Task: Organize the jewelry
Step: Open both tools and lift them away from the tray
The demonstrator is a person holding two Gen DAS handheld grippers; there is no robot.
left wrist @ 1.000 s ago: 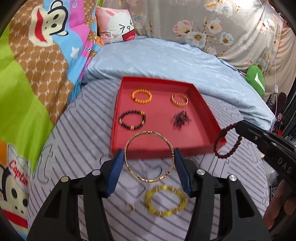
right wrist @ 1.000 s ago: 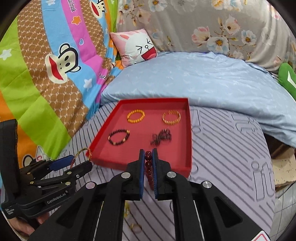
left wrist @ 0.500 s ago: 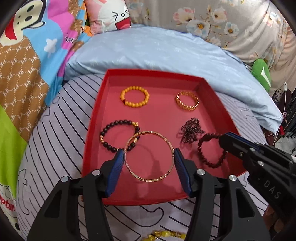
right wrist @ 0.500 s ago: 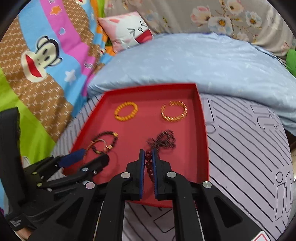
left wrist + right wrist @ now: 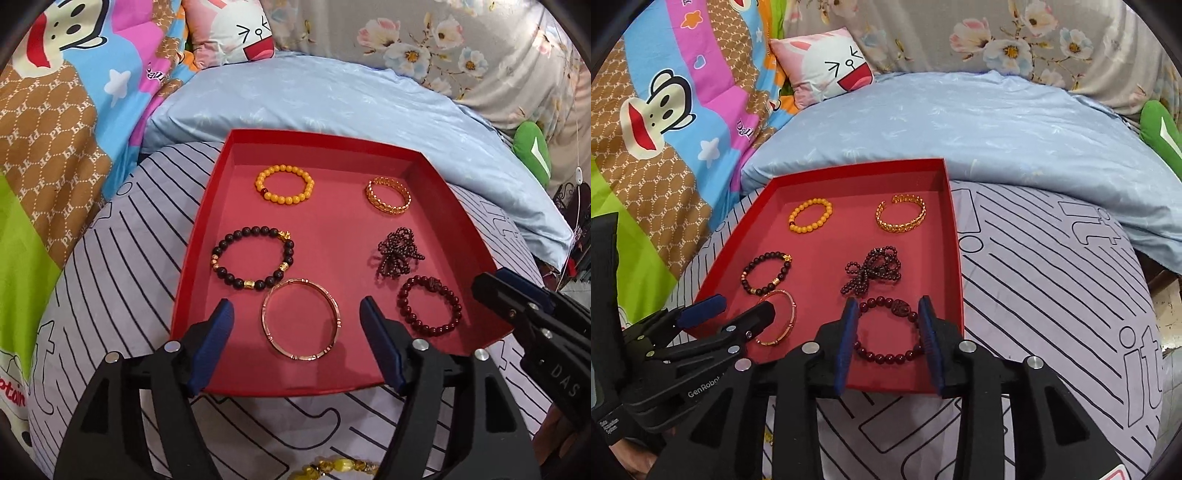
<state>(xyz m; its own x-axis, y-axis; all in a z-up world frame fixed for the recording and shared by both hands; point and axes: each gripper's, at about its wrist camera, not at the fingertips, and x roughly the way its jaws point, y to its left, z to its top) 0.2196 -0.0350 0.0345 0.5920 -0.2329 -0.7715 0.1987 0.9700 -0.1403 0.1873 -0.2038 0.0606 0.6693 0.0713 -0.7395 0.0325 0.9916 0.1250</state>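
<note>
The left tool (image 5: 297, 325) is opening around the thin rose-gold metal bangle (image 5: 301, 319), which lies free near the front edge of the shallow red cardboard tray (image 5: 201, 236). The right tool (image 5: 888, 332) is opening beside the dark red beaded bracelet (image 5: 888, 334) at the tray's front right corner.

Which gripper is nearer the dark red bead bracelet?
Right. The right gripper straddles the dark red bead bracelet, jaws opening; the left gripper brackets the gold bangle beside it.
</note>
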